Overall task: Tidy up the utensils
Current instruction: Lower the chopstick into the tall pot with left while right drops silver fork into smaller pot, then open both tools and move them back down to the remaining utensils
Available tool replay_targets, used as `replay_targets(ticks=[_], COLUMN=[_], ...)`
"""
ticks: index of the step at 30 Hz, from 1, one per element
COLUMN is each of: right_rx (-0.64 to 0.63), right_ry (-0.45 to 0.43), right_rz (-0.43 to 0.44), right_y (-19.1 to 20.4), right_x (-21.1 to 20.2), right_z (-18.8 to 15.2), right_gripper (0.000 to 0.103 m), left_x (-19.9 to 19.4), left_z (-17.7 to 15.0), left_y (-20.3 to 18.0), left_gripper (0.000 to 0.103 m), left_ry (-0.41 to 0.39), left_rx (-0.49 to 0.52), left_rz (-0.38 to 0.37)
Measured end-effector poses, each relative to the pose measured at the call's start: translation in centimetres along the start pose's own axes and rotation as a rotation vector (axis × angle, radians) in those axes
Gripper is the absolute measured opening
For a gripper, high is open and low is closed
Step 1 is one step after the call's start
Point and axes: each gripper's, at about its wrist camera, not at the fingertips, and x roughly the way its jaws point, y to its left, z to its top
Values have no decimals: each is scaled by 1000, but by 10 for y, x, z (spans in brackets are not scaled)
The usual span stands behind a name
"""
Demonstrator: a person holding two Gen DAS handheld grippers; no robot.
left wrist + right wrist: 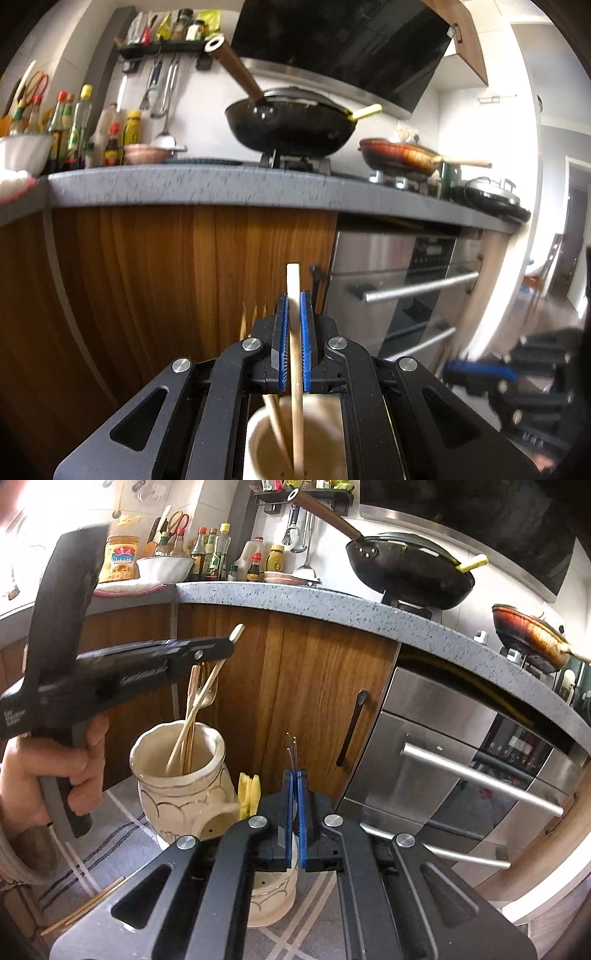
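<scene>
Kitchen cabinets in wood grain run under a speckled grey countertop, with a steel oven to the right. Near the camera, the left gripper has its blue pads closed on a pale wooden chopstick that stands nearly upright, its lower end reaching down into a cream ceramic utensil holder. A gold fork and another chopstick already lean inside that holder. A hand grips the left tool's handle at the left edge of the right wrist view. The right gripper is clamped on a thin metal fork whose tines rise just beyond its pads, right of the holder. The holder stands on a grey striped cloth, where loose chopsticks lie near the left. Farther off, a black wok and a reddish pan sit on the stove, with sauce bottles at the far left
</scene>
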Motion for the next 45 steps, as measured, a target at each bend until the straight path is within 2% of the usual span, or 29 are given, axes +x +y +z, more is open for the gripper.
replay_targets(ticks=[9, 15, 18, 20, 21, 22, 23, 24, 25, 27, 28, 29, 36, 45], right_rx=[93, 168, 203, 219, 227, 235, 243, 249, 262, 284, 290, 296, 300, 335], right_ry=[-16, -23, -19, -16, -16, -20, -26, -32, -41, -50, -54, -58, -79, -110], right_rz=[65, 116, 137, 149, 149, 149, 153, 159, 174, 185, 183, 182, 164, 138], right_y=[-11, -22, -26, -28, -29, -30, -31, -32, -34, -38, -39, -40, -39, -47], right_x=[3, 10, 14, 15, 15, 13, 11, 10, 7, 2, 0, -2, -18, -44], right_z=[-4, -3, -2, -1, -1, -1, -1, -2, -2, -2, -2, -2, -8, -24], right_gripper=[3, 4, 5, 9, 12, 21, 31, 37, 44, 45, 45, 45, 45, 45], left_x=[-18, -26, -23, -20, -20, -22, -23, -26, -30, -36, -38, -41, -61, -73], left_z=[-24, -27, -26, -28, -29, -30, -31, -32, -33, -34, -35, -36, -53, -92], left_y=[11, 11, 11, 10, 11, 11, 12, 12, 13, 13, 14, 14, 24, 37], left_gripper=[7, 7, 7, 14, 21, 26, 38, 52, 58, 74, 77, 80, 81, 81], left_ry=[31, 32, 62, 79, 83, 83, 79, 69, 57, 46, 46, 44, 63, 169], left_rx=[-17, -12, 3, 12, 12, 7, 4, 0, -3, -1, -1, 0, -12, -41], left_rz=[-13, -14, -5, 8, 11, 13, 15, 21, 23, 26, 26, 25, 42, 75])
